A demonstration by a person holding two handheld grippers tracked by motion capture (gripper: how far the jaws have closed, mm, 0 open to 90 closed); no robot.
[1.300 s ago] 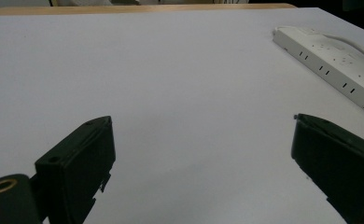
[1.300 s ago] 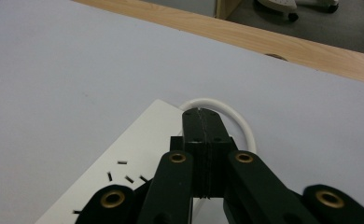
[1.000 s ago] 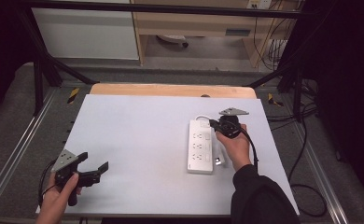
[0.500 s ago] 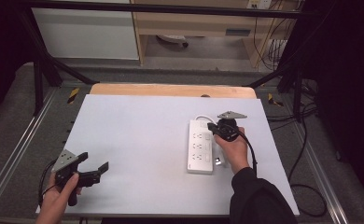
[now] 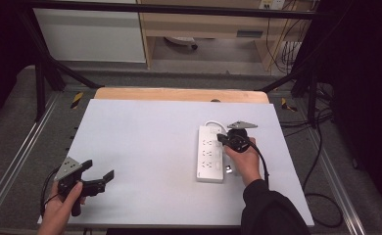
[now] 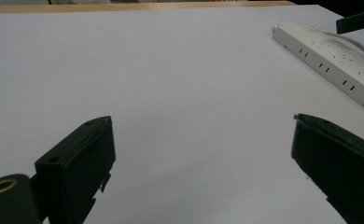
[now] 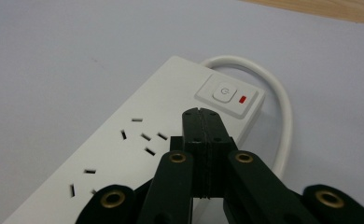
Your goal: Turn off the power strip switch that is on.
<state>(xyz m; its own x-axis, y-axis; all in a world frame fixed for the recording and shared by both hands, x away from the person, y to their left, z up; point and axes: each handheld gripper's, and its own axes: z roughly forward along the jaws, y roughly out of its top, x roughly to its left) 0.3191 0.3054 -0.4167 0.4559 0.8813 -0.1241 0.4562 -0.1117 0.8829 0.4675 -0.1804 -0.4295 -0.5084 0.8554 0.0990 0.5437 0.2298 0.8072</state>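
A white power strip (image 5: 210, 153) lies on the white table (image 5: 145, 142), right of the middle. In the right gripper view the power strip (image 7: 138, 140) shows its push switch (image 7: 223, 92) with a red light (image 7: 242, 99) beside it. My right gripper (image 7: 202, 112) is shut with nothing between its jaws, its tips just short of the switch, above the strip's far end (image 5: 222, 139). My left gripper (image 5: 97, 172) stands open at the table's near left corner, with bare table between its jaws (image 6: 203, 154); the power strip (image 6: 329, 65) lies far off to its right.
The strip's white cable (image 7: 273, 98) loops round its switch end. A wooden board (image 5: 179, 94) edges the table's far side. Metal rails (image 5: 17, 161) run along both sides, and black cables (image 5: 321, 196) lie on the floor at the right.
My right gripper has edged slightly toward the strip's far end with the switch. The left gripper has kept still.
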